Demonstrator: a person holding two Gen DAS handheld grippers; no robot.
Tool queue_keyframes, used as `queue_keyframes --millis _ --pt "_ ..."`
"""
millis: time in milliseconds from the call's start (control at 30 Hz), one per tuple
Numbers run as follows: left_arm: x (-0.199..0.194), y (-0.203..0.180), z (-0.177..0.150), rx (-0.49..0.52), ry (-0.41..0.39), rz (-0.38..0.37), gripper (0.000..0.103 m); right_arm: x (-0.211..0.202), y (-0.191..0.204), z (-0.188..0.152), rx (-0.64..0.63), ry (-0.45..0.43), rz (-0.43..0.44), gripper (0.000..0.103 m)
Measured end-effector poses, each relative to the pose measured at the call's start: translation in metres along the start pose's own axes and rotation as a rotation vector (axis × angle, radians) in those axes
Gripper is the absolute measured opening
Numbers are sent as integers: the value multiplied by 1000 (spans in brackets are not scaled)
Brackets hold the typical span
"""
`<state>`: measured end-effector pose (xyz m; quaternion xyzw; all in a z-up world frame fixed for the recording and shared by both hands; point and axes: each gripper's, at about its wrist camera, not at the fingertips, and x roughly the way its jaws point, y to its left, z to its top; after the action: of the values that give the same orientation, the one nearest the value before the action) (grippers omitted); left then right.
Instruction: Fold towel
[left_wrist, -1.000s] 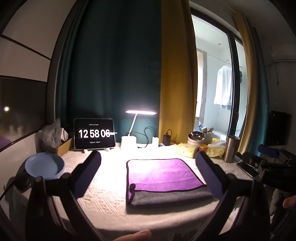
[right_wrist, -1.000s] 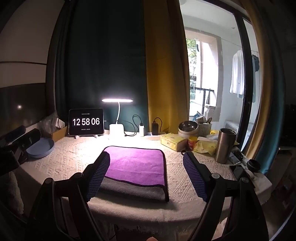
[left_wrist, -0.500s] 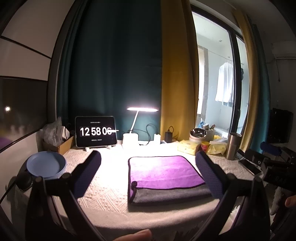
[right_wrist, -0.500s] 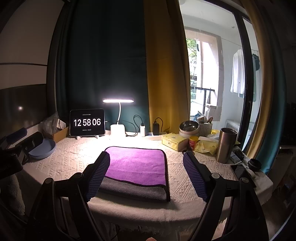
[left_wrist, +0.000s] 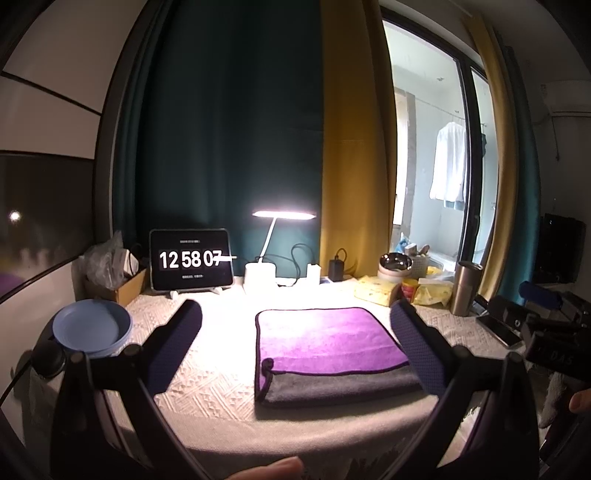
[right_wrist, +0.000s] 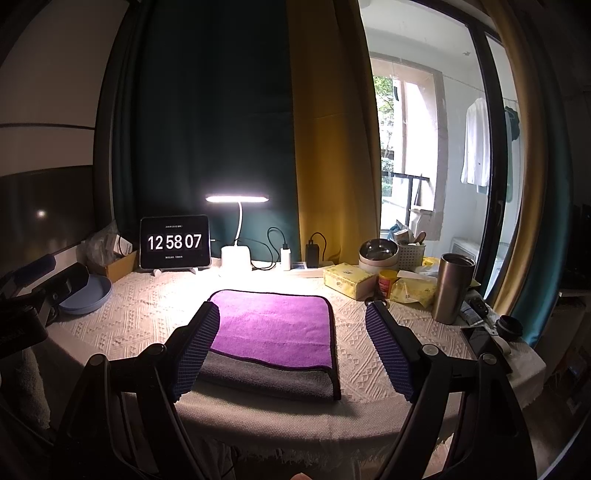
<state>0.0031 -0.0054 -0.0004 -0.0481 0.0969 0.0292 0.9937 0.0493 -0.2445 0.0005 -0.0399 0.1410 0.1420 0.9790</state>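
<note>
Patterned white tablecloth (right_wrist: 369, 332) covers table, dark curtain behind. We find left gripper (left_wrist: 295, 332) spread wide, fingers empty, held above cloth. Right gripper (right_wrist: 291, 332) likewise wide apart, nothing held. Towel (right_wrist: 273, 328) lies folded at centre, purple layer over grey, untouched by either. Beyond: clock tablet (right_wrist: 175, 242), lit lamp (right_wrist: 236, 199), blue bowl (left_wrist: 92, 326), steel tumbler (right_wrist: 453, 288).

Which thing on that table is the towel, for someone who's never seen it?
Find the lit desk lamp at the back of the table. On the tablecloth directly before it lies the towel, folded flat. Nothing else there is cloth: purple on top, grey layer showing along its near edge.
</note>
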Motion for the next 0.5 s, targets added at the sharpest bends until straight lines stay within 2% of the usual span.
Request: queue_keyframes --millis 500 --pt "0 1 -1 -6 3 0 102 0 1 0 -1 1 0 84"
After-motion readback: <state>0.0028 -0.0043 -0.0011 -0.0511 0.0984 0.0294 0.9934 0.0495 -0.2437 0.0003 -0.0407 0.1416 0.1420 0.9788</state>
